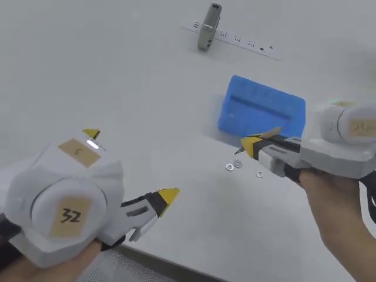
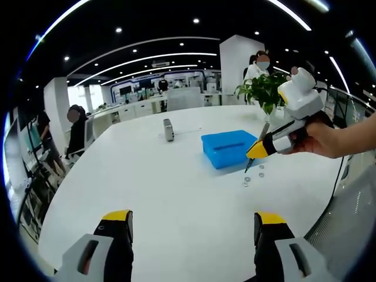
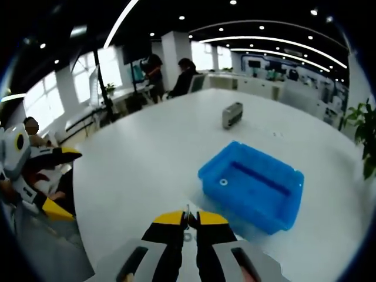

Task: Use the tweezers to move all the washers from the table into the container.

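Here the right gripper [image 3: 188, 220] has its jaws pressed together on the tweezers [image 2: 249, 164], whose thin tips point down just above the table [image 1: 117, 88]. It is too small to tell if the tips hold anything. The left gripper [image 2: 194, 218] hangs apart at the near side, with jaws wide open and nothing between them.

Three washers [image 1: 229, 167] lie on the table just in front of the blue container [image 3: 267, 217], and one washer [image 3: 223, 182] is already inside it.

The main risk seems to be the washers themselves. They are flat and thin, so the tips may slide over one and push it away instead of catching it. Two of them lie very close, so taking one may knock the other. Also, the tweezers are held only by the squeeze of the jaws; if they turn a little there, the tips will not meet well and a washer may fall before it reaches the container
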`<move>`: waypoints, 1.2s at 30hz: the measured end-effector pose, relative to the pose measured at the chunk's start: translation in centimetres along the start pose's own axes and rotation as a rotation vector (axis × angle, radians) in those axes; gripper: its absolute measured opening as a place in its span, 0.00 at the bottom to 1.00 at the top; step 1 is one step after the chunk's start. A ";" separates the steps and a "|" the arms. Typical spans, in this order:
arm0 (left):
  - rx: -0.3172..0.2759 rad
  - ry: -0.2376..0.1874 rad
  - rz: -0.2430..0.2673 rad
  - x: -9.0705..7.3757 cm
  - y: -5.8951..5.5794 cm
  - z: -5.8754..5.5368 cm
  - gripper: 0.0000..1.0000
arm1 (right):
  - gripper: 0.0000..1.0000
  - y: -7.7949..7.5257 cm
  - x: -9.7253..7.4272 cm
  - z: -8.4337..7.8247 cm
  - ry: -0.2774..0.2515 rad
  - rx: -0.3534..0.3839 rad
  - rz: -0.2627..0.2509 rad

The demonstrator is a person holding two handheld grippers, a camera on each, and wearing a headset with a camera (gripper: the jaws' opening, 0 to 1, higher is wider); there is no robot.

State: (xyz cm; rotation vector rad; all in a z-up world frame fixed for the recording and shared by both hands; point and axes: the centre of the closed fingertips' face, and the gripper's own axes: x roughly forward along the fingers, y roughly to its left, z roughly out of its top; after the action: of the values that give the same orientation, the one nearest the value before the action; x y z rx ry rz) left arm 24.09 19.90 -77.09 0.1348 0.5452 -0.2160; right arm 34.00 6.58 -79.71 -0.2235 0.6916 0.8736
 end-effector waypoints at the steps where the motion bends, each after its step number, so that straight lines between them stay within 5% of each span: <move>1: 0.000 0.000 -0.001 0.0 0.0 0.0 0.86 | 0.03 0.1 0.1 -0.4 0.011 -0.008 0.002; 13: -0.001 0.004 0.003 0.0 0.1 -0.1 0.86 | 0.04 -0.1 1.1 -1.8 0.059 -0.014 0.014; 36: -0.001 0.003 0.001 -0.1 0.0 0.0 0.86 | 0.02 0.0 2.2 -1.2 0.068 -0.097 -0.003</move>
State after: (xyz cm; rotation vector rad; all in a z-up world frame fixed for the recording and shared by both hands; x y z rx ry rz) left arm 24.04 19.96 -77.09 0.1341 0.5484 -0.2145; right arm 34.46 7.39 -81.98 -0.3426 0.7128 0.9006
